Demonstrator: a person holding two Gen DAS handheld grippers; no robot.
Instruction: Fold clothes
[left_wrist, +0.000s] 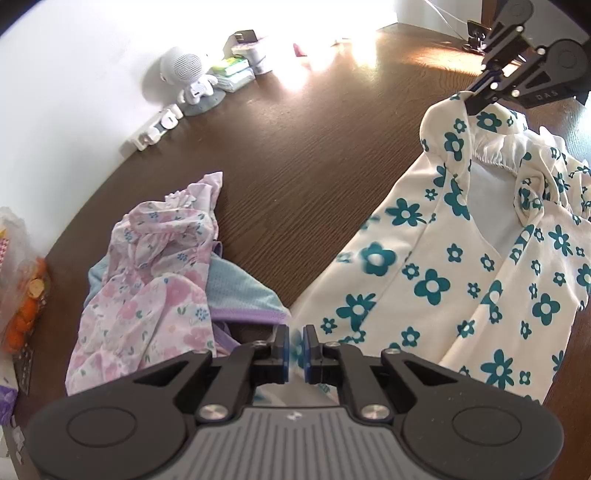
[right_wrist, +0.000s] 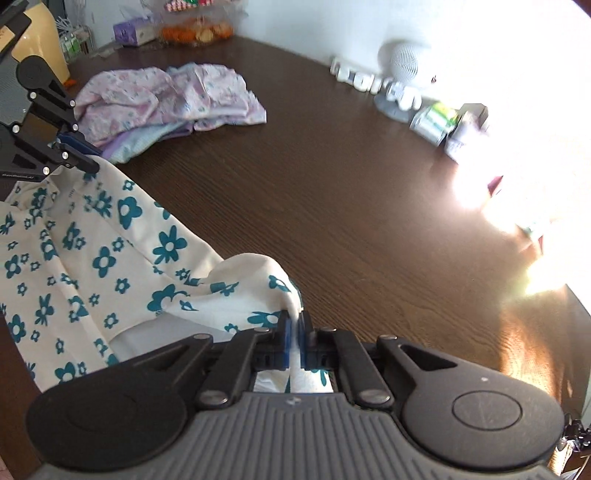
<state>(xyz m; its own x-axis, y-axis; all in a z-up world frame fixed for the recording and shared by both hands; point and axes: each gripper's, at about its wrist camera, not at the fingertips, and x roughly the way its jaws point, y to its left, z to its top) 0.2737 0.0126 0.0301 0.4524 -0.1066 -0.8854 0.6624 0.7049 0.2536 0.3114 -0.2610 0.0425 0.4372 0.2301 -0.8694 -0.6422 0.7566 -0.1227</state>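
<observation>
Across a dark wooden table (left_wrist: 295, 155), a cream garment printed with teal flowers (left_wrist: 443, 266) is seen stretched between two hand-held grippers. Its cloth is spread ahead and to the right of the left gripper (left_wrist: 295, 345), whose jaws are closed on an edge of the fabric, the blue pads pressed against a fold that runs down between them. At the far end of the same garment, the right gripper (right_wrist: 294, 341) is shown with its jaws likewise clamped on a bunched corner of the cream cloth, which is gathered up into a peak just ahead of its tips. From the left wrist view the right gripper is seen at upper right, biting the raised corner near the elastic neckline.

Ahead and to the left of the left jaws, a crumpled pile of pink floral clothes (left_wrist: 155, 280) is laid over a pale blue piece with lilac trim (left_wrist: 243, 295), well apart from the held garment. Farther beyond the jaws, against the white wall, a small white round-headed figure (left_wrist: 192, 77) is set beside packets (left_wrist: 234, 72) and a white power strip (left_wrist: 153, 129). A bag of orange snacks (left_wrist: 26, 295) is caught at the far left edge.
</observation>
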